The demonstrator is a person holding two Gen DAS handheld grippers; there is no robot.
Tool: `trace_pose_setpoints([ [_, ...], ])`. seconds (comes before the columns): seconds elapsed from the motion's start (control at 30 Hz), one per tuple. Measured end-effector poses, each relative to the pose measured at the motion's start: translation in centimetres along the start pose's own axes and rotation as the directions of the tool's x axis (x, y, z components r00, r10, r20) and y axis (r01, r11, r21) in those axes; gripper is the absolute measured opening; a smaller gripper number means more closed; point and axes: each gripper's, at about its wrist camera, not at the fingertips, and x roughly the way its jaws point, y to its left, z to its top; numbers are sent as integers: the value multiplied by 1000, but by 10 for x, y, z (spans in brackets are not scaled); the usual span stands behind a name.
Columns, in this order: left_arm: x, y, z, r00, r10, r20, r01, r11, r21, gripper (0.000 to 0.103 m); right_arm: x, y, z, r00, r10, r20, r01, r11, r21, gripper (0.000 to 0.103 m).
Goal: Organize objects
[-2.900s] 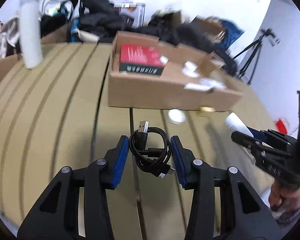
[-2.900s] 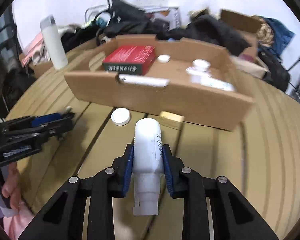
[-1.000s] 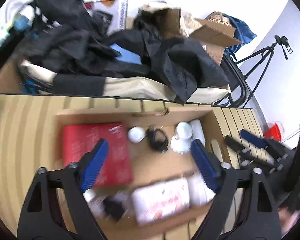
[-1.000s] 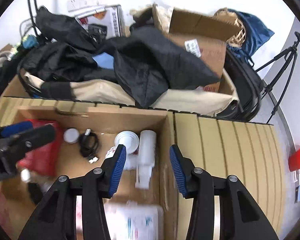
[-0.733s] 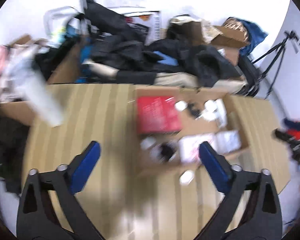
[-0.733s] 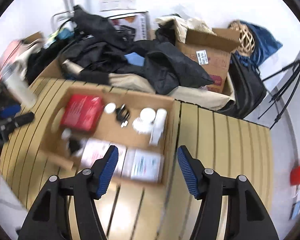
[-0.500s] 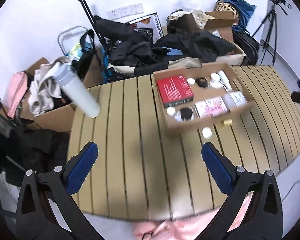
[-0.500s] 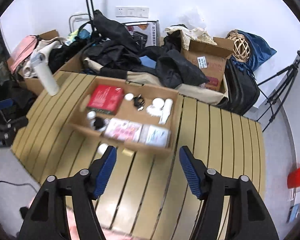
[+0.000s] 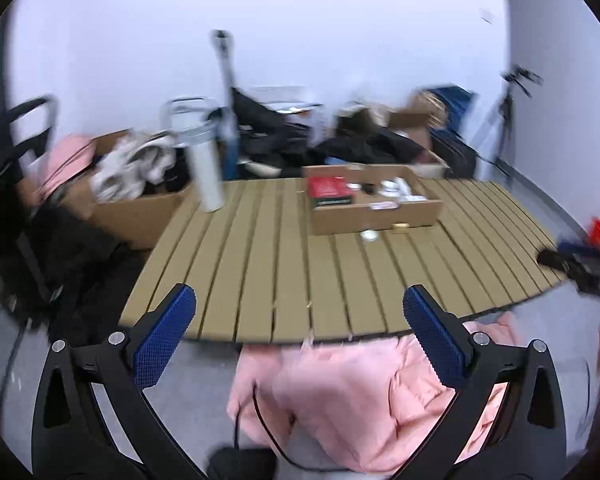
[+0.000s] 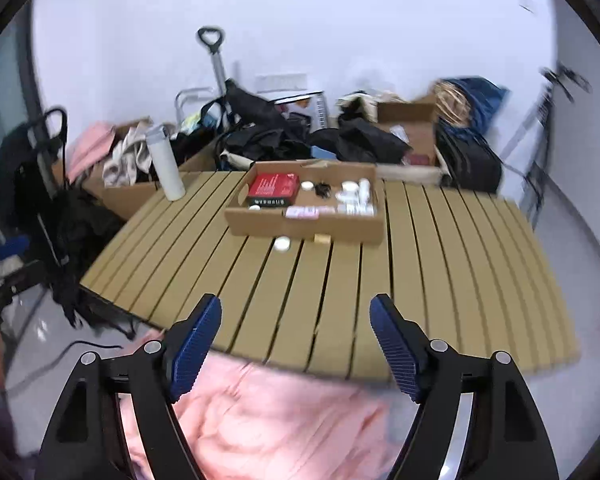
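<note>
Slatted wooden bench [image 10: 440, 264] fills mid-frame, carrying one cardboard box [image 10: 306, 226] at centre with one red box [image 10: 274, 188] in its left end; its small white items blur together. One white cap [image 10: 281, 244] lies just before it. One white bottle [image 10: 166, 164] stands upper left. Left gripper [image 9: 300, 332] and right gripper [image 10: 296, 340]: jaws apart, empty.
</note>
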Motion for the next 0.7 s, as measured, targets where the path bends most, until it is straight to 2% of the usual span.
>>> trace_pose_setpoints([
  [0.07, 1, -12, -22, 997, -48, -56, 48, 999, 0, 103, -2, 4, -34, 998, 56, 9, -56, 996, 65, 82],
  [0.13, 12, -25, -26, 982, -115, -151, 123, 991, 48, 103, 8, 8, -50, 997, 79, -24, -77, 992, 99, 82],
  [0.27, 10, -22, -20, 987, -124, -105, 125, 992, 6, 103, 12, 9, -48, 999, 44, -30, -41, 996, 83, 82],
  [0.4, 27, -20, -28, 984, -93, -150, 95, 995, 3, 103, 14, 4, -46, 1000, -5, -19, 7, 997, 79, 82],
  [0.53, 49, -20, -41, 968, -135, -211, 129, 991, -40, 103, 28, 0, -57, 998, -10, -54, 14, 996, 87, 82],
  [0.7, 88, -27, -50, 943, -198, -266, 188, 980, -62, 103, 60, -6, -72, 993, 33, -112, -23, 996, 86, 82],
])
